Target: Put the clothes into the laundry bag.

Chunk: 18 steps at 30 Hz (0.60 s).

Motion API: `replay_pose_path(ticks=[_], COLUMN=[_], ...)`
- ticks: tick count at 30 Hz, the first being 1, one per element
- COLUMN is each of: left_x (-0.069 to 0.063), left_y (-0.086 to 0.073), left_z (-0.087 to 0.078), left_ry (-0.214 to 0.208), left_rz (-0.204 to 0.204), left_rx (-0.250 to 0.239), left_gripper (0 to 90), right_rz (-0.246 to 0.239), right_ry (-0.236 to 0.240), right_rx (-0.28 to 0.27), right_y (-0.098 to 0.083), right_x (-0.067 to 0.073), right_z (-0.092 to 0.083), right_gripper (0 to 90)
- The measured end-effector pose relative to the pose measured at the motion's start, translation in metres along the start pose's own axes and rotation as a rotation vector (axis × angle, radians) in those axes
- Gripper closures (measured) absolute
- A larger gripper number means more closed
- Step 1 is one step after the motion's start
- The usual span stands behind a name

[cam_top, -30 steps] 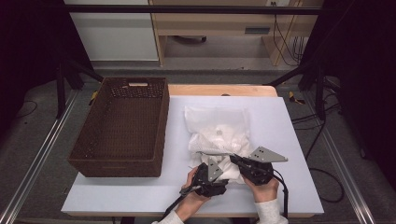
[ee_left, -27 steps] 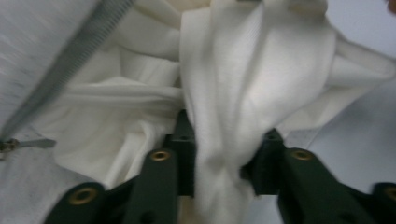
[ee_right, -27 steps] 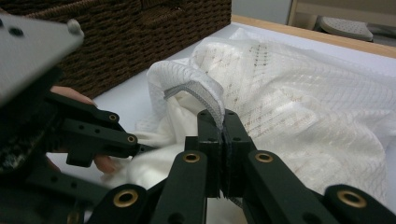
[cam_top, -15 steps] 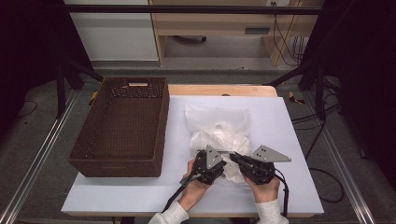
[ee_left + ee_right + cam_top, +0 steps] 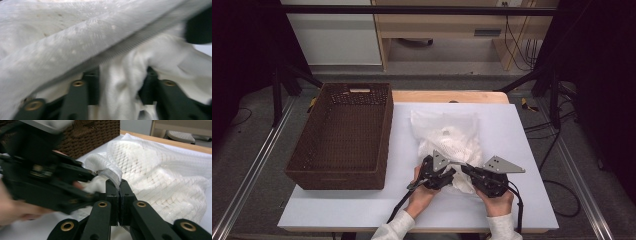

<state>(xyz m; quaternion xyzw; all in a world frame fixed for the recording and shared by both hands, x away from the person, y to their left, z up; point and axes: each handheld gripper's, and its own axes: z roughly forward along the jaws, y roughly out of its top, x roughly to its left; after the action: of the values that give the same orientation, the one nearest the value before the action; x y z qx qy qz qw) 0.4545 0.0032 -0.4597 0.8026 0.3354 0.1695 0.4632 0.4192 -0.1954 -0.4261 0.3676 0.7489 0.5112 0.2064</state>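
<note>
A: Where is the white mesh bag (image 5: 447,142)?

B: It lies on the white table (image 5: 522,130), near the middle, at about 3 o'clock from the brown basket (image 5: 342,135). Soft white cloth (image 5: 120,85) is stuffed inside it.

A: What are the two hands doing?

B: Both are at the bag's near edge, at 6 o'clock on the bag. The right gripper (image 5: 119,191) has its jaws squeezed together on the bag's zipper edge (image 5: 111,175). It pinches that gray strip tight.

A: And the other one?

B: The left gripper (image 5: 443,176) is just beside it, at its 9 o'clock. Its jaws have just been opening. They stand partly apart, with a bunch of the white cloth between them. I can't see the pads pressing on it, so I think it is loose.

A: Is the job nearly done?

B: I don't think so. The bag's mouth looks held open, and the cloth is mostly inside. Nothing is in the basket yet. My guess is the cloth must be tucked in, the zipper closed, and the bag moved.
</note>
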Motion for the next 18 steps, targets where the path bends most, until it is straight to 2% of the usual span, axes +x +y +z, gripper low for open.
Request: replay_pose_path(ticks=[2, 4, 5, 7, 9, 11, 13, 15, 17, 18], left_x=[-0.003, -0.004, -0.002, 0.003, 0.01, 0.018, 0.027, 0.035, 0.038, 0.037], left_y=[-0.002, -0.006, -0.008, -0.015, -0.024, -0.031, -0.037, -0.042, -0.045, -0.044], left_z=[-0.015, -0.037, -0.044, -0.059, -0.065, -0.062, -0.05, -0.035, -0.026, -0.024], left_ry=[0.003, 0.01, 0.008, 0.017, 0.051, 0.063, 0.07, 0.04, -0.026, -0.046], left_rz=[0.039, 0.068, 0.071, 0.058, 0.06, 0.034, -0.004, -0.054, -0.075, -0.077], left_rx=[0.006, -0.007, -0.014, 0.003, 0.019, 0.053, 0.088, 0.117, 0.113, 0.105], left_gripper=[46.7, 38.4, 37.3, 33.0, 32.0, 30.9, 30.8, 32.4, 43.1, 50.7], right_rz=[0.002, -0.001, 0.0, 0.0, -0.003, -0.007, -0.006, -0.003, -0.008, -0.005], right_ry=[-0.006, -0.009, -0.008, -0.011, -0.013, -0.014, -0.013, -0.011, -0.008, -0.008], right_rx=[0.004, 0.006, 0.006, 0.007, 0.012, 0.016, 0.021, 0.024, 0.027, 0.027], right_y=[-0.002, -0.003, -0.003, -0.003, -0.004, -0.004, -0.004, -0.004, -0.005, -0.005], right_x=[-0.002, -0.002, -0.002, -0.002, -0.001, -0.001, 0.0, 0.0, 0.0, 0.0], right_z=[0.001, 0.001, 0.001, 0.002, 0.003, 0.005, 0.006, 0.008, 0.009, 0.009], right_gripper=[88.9, 88.8, 88.8, 88.8, 88.8, 88.8, 88.8, 88.8, 88.8, 88.8])
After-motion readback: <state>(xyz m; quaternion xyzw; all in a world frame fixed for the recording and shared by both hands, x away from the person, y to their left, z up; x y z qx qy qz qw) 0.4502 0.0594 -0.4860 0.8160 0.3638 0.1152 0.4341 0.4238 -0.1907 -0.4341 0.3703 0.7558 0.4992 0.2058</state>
